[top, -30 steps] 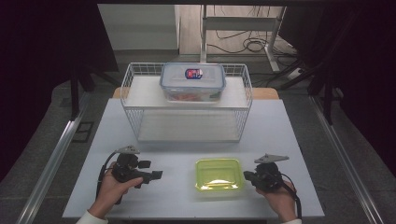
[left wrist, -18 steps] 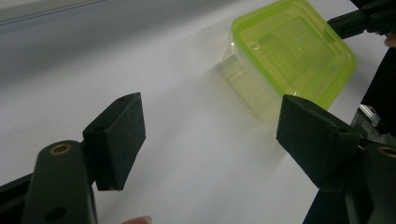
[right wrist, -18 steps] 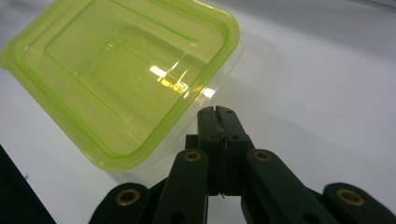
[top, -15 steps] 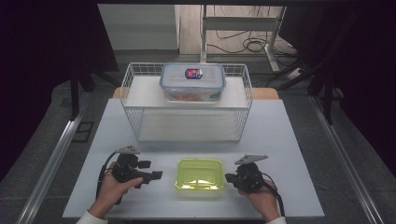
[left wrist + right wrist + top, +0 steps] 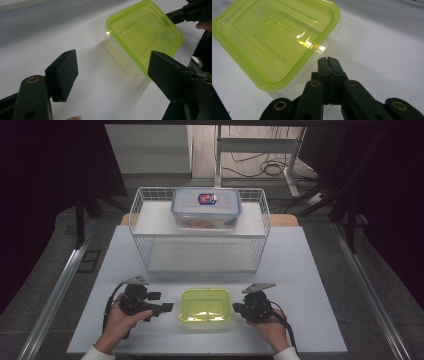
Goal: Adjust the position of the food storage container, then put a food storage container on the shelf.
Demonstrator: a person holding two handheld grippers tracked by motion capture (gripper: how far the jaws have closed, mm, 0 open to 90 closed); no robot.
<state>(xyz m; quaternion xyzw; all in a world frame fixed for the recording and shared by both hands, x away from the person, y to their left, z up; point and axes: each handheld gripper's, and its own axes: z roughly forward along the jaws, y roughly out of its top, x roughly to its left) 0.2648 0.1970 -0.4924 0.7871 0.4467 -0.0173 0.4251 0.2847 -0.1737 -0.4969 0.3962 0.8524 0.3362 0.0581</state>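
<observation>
High view is showing the green-lidded container (image 5: 205,304) sitting at six o'clock on the white table (image 5: 310,270), between the two grippers; the right gripper (image 5: 237,308), jaws clenched together on nothing, is nudging against the box's three o'clock side; the left gripper (image 5: 167,307) is waiting at nine o'clock, jaws spread wide and holding nothing, the box just beyond its tips; up at twelve o'clock the wire rack (image 5: 200,227) is carrying a clear lidded box (image 5: 206,206); judging by this, the green one is not yet gripped or lifted, so shelving it is all left to do.
</observation>
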